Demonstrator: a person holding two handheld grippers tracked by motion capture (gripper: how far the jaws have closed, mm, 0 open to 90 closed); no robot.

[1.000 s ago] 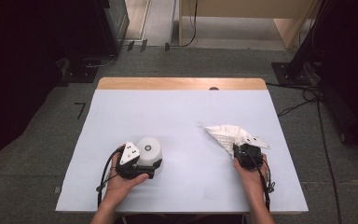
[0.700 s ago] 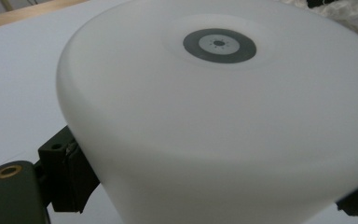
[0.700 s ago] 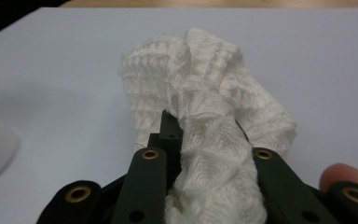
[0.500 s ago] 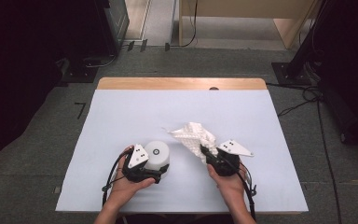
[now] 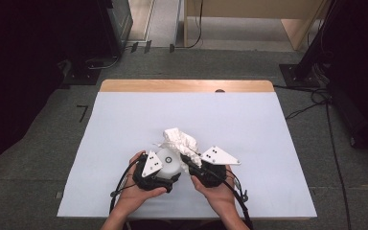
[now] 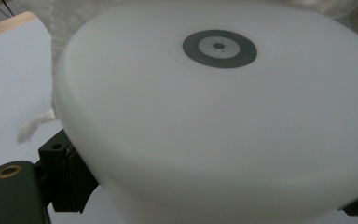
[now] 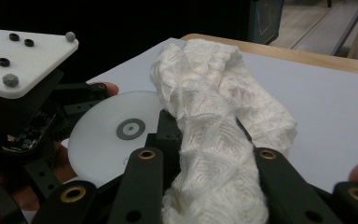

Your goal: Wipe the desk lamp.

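Note:
A white round dish (image 5: 167, 160) with a grey ring at its centre sits at the table's front middle, with my left gripper (image 5: 165, 167) shut on it. In the left gripper view the dish (image 6: 214, 116) spans the gap between both black jaws. My right gripper (image 5: 190, 161) is shut on a crumpled white cloth (image 5: 179, 140), which bunches up between its jaws (image 7: 214, 116). The cloth hangs over the dish's far right edge. In the right gripper view the dish (image 7: 116, 135) lies just left of the cloth, with the left gripper (image 7: 23, 107) behind it.
The table has a pale cover (image 5: 124, 124) and a wooden strip (image 5: 187, 86) along its far edge. Black cables (image 5: 122, 184) trail from both grippers toward the front edge. Dark equipment (image 5: 110, 24) and floor cables (image 5: 316, 96) lie beyond the table.
My right gripper has carried the cloth leftward from the table's right side up to the dish. My left gripper with the dish has shifted slightly to the right.

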